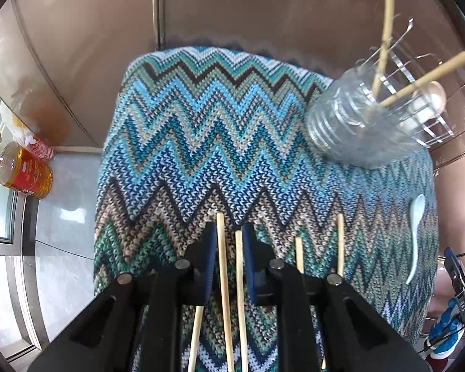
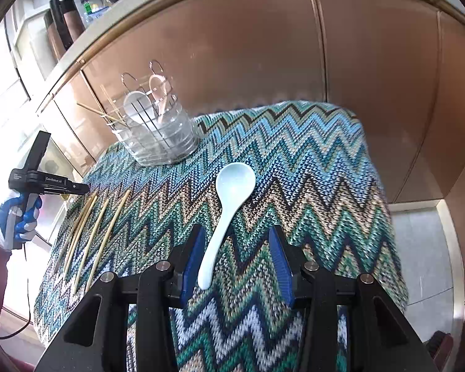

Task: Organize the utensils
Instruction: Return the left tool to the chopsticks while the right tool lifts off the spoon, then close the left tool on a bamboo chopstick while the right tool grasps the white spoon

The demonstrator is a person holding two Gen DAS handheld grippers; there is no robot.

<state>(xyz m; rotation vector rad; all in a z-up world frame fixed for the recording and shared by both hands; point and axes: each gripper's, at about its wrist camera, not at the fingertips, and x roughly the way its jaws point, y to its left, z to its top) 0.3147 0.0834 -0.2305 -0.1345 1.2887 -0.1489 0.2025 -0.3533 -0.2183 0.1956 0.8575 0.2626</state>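
Left tool (image 1: 228, 241) first, in its own view: its two blue pads stand narrowly apart with two chopsticks (image 1: 223, 279) running up between them, lower middle of the frame. I cannot tell whether the pads touch the sticks or only straddle them. A third stick (image 1: 196, 334) lies just left of that pair, and two more (image 1: 340, 245) lie to the right, all flat on the zigzag knitted cloth (image 1: 201, 124) that covers the tabletop. At the upper right stands the clear glass jar (image 1: 350, 130) inside a wire caddy (image 1: 418, 86), with two chopsticks (image 1: 424, 77) already leaning out of it. The pale blue spoon (image 1: 416, 232) lies at the right edge.

I judge these sticks light, stiff and smooth, so they will roll or pivot if I pinch them near an end. I would take them near mid-length, both together, and press gently because the soft knit gives under them.

Right tool (image 2: 237, 257) next, in its own view: it is spread wide, holding nothing, and the spoon (image 2: 223, 217) lies between the pads with its handle end close to the left pad, bowl toward the upper middle of the frame. It looks ceramic to me: heavier than the sticks, glossy, slippery and chippable. I would grip the handle just below the bowl. The jar (image 2: 164, 142) sits at upper left with two spoons (image 2: 136, 105) in it; the loose chopsticks (image 2: 99, 232) lie lower left, my left hand (image 2: 18, 217) beside them.
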